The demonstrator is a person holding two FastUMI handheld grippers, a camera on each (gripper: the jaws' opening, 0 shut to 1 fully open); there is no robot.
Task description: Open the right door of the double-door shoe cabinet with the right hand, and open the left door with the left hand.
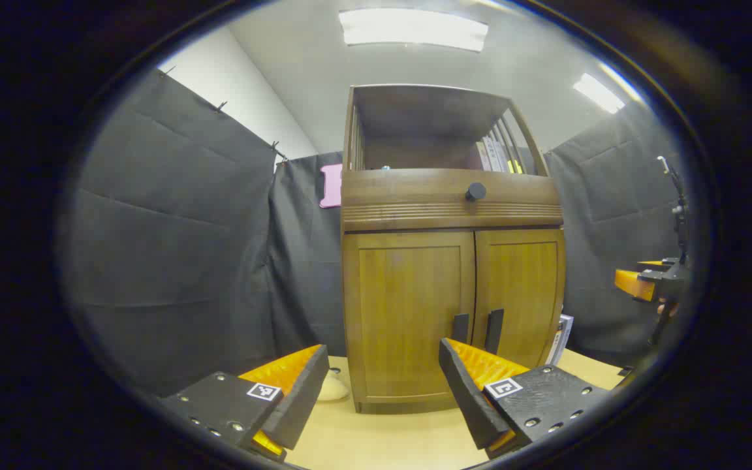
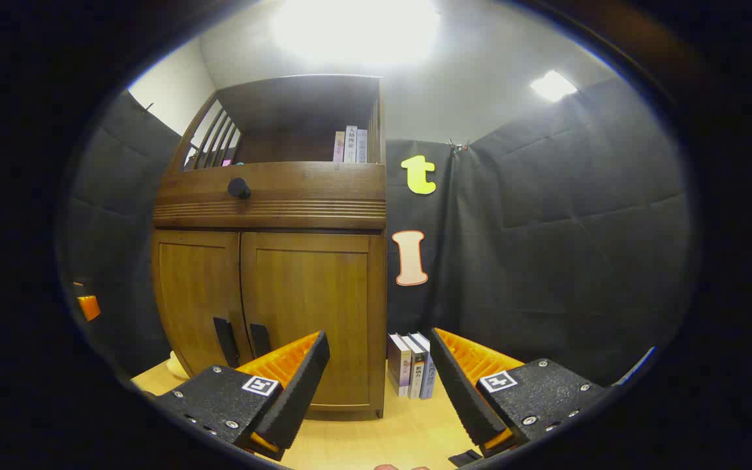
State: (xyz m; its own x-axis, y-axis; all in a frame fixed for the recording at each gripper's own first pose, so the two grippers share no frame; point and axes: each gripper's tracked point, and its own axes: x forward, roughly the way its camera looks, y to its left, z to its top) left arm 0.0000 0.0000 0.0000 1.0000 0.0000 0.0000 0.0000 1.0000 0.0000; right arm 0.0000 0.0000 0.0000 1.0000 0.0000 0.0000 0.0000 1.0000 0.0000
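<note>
Currently both doors are closed; approach step. Shoe cabinet point(image 1: 451, 261) stands centre frame on the counter point(image 1: 389, 437). My left gripper point(image 1: 379, 385) and right gripper point(image 2: 379, 375) have jaws spread, empty. Next: right jaws must close on the right door handle point(image 2: 259, 339), lower left.

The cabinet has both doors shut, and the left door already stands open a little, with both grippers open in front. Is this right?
Not quite: both doors of the cabinet are shut, as the left gripper view shows. Both grippers are open in front.
</note>
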